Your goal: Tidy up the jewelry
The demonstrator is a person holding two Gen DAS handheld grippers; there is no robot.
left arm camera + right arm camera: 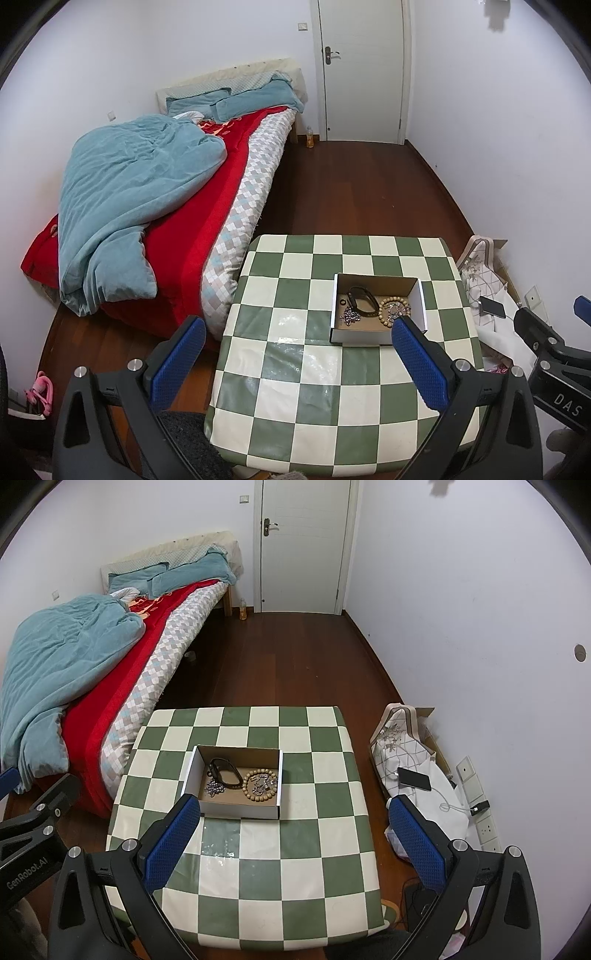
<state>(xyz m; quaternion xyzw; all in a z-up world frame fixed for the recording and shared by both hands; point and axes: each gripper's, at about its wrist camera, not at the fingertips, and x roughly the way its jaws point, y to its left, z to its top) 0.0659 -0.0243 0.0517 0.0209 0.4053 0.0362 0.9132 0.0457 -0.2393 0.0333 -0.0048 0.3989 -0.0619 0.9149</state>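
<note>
A shallow white cardboard box (360, 336) (240, 809) sits on the green-and-white checked table (295, 387) (277, 867). Inside it lie a dark bangle (360, 301) (224, 770), a wooden bead bracelet (392, 309) (259, 784), a silvery chain (350, 316) (215, 786) and a small dark ring (342, 302). My left gripper (297, 328) is open and empty, held above the table's near part, short of the box. My right gripper (295, 808) is open and empty, also above the near side of the table.
A bed (177, 206) (92, 664) with a teal duvet and red cover stands left of the table. A phone on a cable (414, 778) (492, 305) lies on a pile of cloth at the right wall. A closed door (304, 546) is at the far end, across wooden floor.
</note>
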